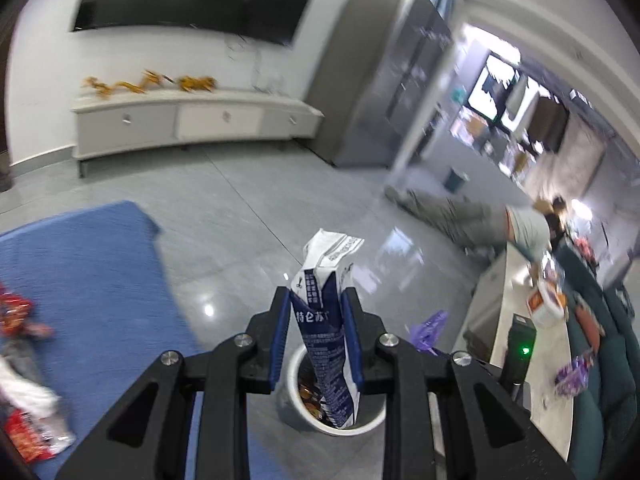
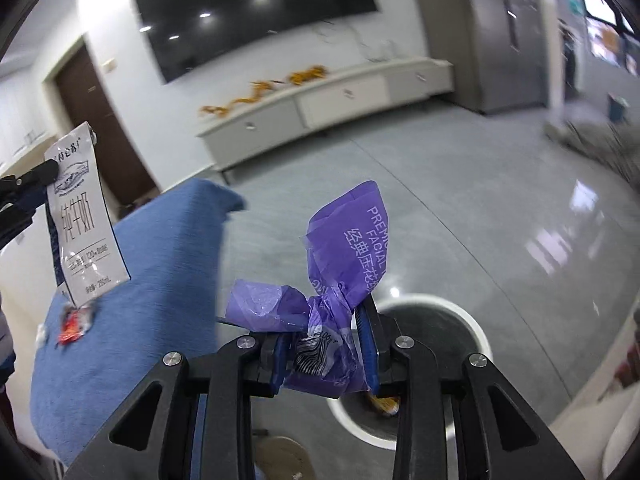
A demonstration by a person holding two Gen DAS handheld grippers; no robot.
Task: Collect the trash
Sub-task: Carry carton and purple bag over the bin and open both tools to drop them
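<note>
My left gripper (image 1: 317,344) is shut on a blue and white milk carton (image 1: 326,320), held upright above a white round trash bin (image 1: 296,364) that has wrappers inside. The carton also shows in the right wrist view (image 2: 82,220), at the left edge. My right gripper (image 2: 326,354) is shut on a crumpled purple plastic tissue wrapper (image 2: 344,256), held over the rim of the same white bin (image 2: 452,308). The purple wrapper also shows in the left wrist view (image 1: 430,330), right of the carton.
A blue cloth-covered table (image 1: 100,280) with red and white wrappers (image 1: 24,408) lies left. A white counter (image 1: 520,320) with snack packs stands right. Grey floor (image 1: 260,208), a TV cabinet (image 1: 192,120) and a wall screen lie ahead.
</note>
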